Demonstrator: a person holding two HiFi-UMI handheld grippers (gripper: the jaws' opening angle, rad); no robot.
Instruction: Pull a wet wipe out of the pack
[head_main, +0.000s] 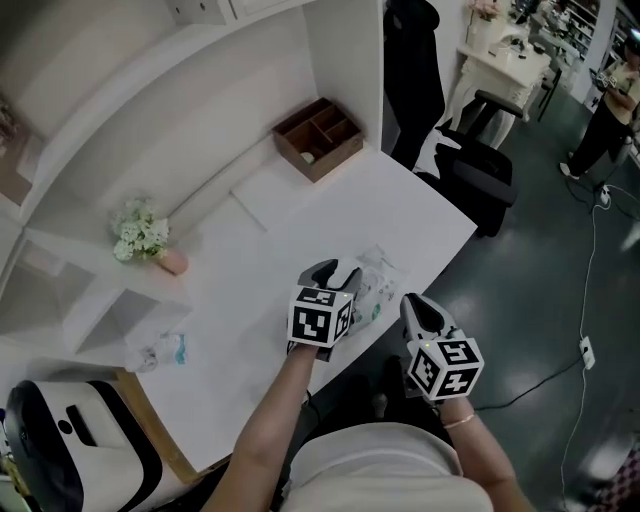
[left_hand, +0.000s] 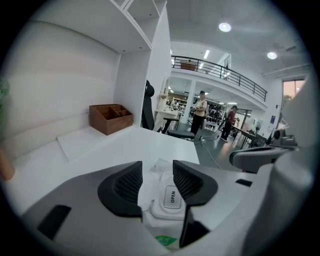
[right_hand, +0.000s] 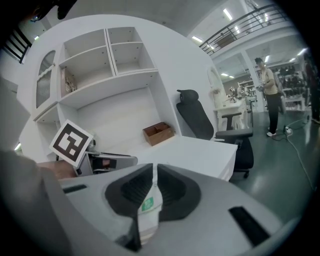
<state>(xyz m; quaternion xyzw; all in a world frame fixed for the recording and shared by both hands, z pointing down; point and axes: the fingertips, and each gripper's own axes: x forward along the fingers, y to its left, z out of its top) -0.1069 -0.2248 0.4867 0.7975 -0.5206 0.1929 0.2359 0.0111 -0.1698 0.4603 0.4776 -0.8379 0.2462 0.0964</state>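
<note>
Seen from above, the pack of wet wipes (head_main: 378, 285) is mostly tucked between the two tools, a pale crumple on the table (head_main: 330, 220). The left gripper view adds what that view misses: a white flap printed OPEN, just beneath the left tongs (left_hand: 157, 175). Those tongs stand spread, their pads clear of the pack. Only the right gripper view shows the right tongs (right_hand: 154, 186) pressed together on the pack's near end, with a green mark on the white wrapper squeezed between the pads.

The pack sits close to the table's front edge, on the person's side. Ahead of the tongs the white top runs bare up to a wooden box (head_main: 318, 137) by the far wall. A black office chair (head_main: 480, 170) stands off the table's corner, ahead and to the right of the right tongs.

The wrapper looks soft and creased (whether a wipe pokes out at the flap I can't make out).
</note>
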